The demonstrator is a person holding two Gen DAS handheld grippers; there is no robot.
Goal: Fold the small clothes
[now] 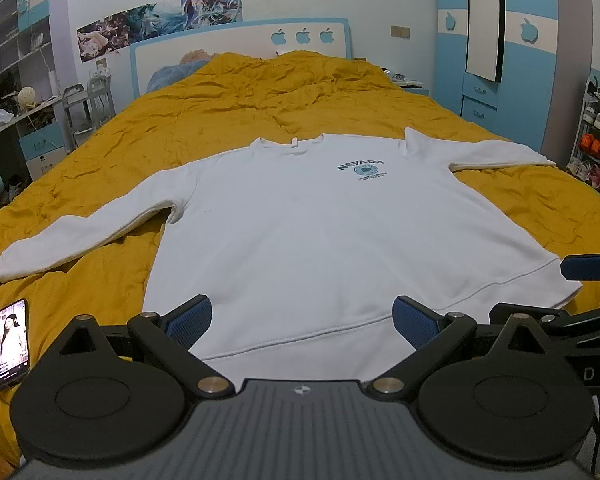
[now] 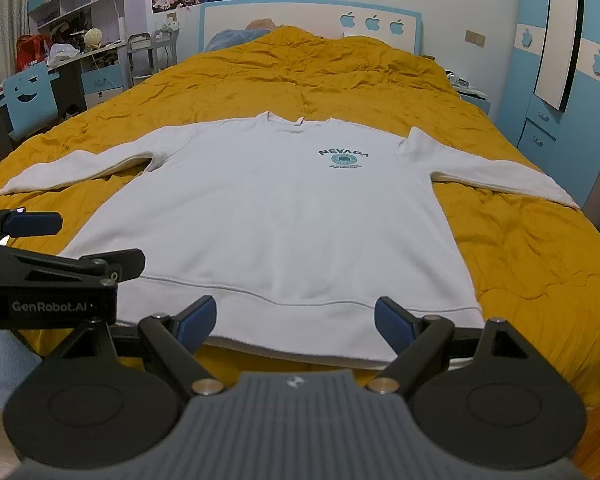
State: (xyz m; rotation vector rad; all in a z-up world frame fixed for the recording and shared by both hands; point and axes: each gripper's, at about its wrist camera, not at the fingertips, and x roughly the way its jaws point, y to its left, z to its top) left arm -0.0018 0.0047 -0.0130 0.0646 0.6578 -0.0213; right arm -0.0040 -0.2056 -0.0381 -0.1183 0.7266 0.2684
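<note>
Sweatshirt [image 1: 300,232]: 1, flat on bed [image 1: 260,96] | phone [image 1: 10,344]: 1 | left gripper [image 1: 302,320], right gripper [image 2: 296,322]: fingers spread, empty

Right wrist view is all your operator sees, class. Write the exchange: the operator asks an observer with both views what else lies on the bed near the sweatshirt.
Observer: A phone with a lit screen lies on the bedspread, just nearer you than the sleeve end on your left.
Operator: Is the left gripper holding the hem?
Observer: No. The left gripper is open, fingers wide apart over the sweatshirt hem, pinching nothing.
Operator: Anything beside the bed on my right?
Observer: A shoe rack stands there.
</note>
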